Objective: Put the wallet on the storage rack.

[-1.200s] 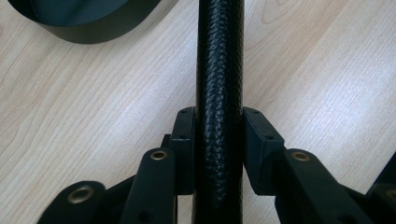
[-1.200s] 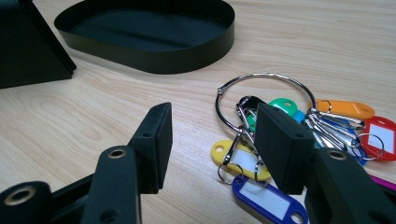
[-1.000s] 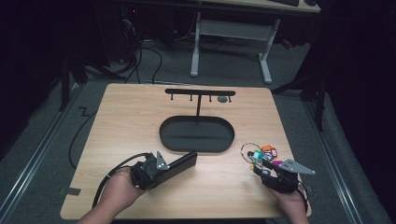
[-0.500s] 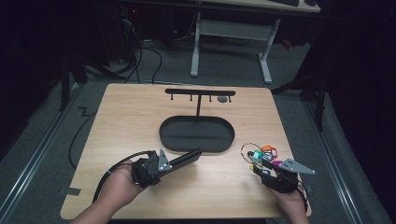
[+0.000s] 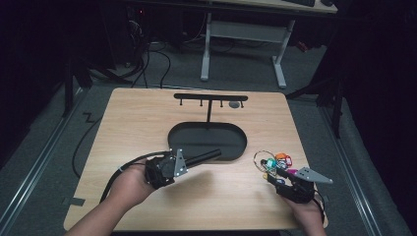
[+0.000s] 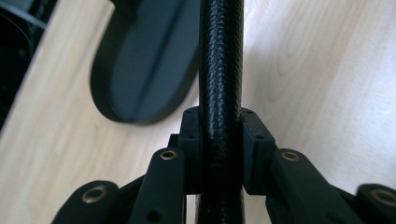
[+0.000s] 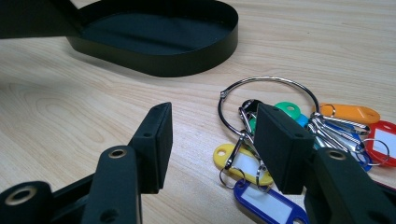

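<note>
My left gripper [image 5: 188, 161] is shut on a black textured rod [image 5: 206, 157], which runs straight out between its pads [image 6: 254, 137] in the left gripper view. The rod [image 6: 219, 60] hangs above the table, its far end over the front rim of a black oval tray [image 5: 177, 133]. At the front right, my right gripper [image 5: 276, 176] rests low and open, with nothing between its pads [image 7: 156, 140]. Its right jaw stands against a metal key ring [image 7: 271, 81] with several coloured tags [image 7: 348, 113]; this bunch of keys [image 5: 273, 161] lies on the wood.
A thin post rises from the tray to a black crossbar [image 5: 211, 97] with small hooks; something small and grey hangs near its right end. The wooden table [image 5: 137, 118] has bare wood left of the tray. A cable [image 5: 115, 172] trails from the left gripper.
The left hand has lifted the rod off the table, and its far end now sits over the tray's front rim. The right gripper and keys have not moved.
</note>
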Motion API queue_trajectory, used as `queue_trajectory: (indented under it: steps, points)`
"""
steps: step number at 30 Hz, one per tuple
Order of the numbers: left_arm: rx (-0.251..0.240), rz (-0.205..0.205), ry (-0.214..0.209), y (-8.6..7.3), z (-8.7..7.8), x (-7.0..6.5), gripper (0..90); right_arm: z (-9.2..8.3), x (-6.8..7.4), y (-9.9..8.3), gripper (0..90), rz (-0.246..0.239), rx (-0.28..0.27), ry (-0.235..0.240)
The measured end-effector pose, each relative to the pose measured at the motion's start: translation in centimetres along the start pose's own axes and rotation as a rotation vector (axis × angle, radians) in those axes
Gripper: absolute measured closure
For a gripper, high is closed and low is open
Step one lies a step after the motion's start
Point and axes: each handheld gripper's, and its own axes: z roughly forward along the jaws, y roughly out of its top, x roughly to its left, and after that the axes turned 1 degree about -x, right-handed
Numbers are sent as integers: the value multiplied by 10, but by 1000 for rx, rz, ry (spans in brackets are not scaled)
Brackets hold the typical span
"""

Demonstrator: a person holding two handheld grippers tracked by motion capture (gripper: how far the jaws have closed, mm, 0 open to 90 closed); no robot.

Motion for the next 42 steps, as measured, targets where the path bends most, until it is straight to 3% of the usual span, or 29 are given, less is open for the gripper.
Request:
queue_trajectory:
  steps: [10,20,31,36,42]
  points:
    - [-2,93,44,17,14,10,739,-4,-1,-2,475,6,7,0]
    - [-43,205,93,37,30,18,738,-11,-4,-6,475,17,4,-14]
    - [-59,230,124,51,53,37,738,-13,-5,-8,476,21,12,-13]
    - [-74,241,112,54,66,45,738,-13,-5,-8,475,24,14,-11]
    - [-62,248,131,56,81,55,738,-11,-6,-9,475,27,20,-5]
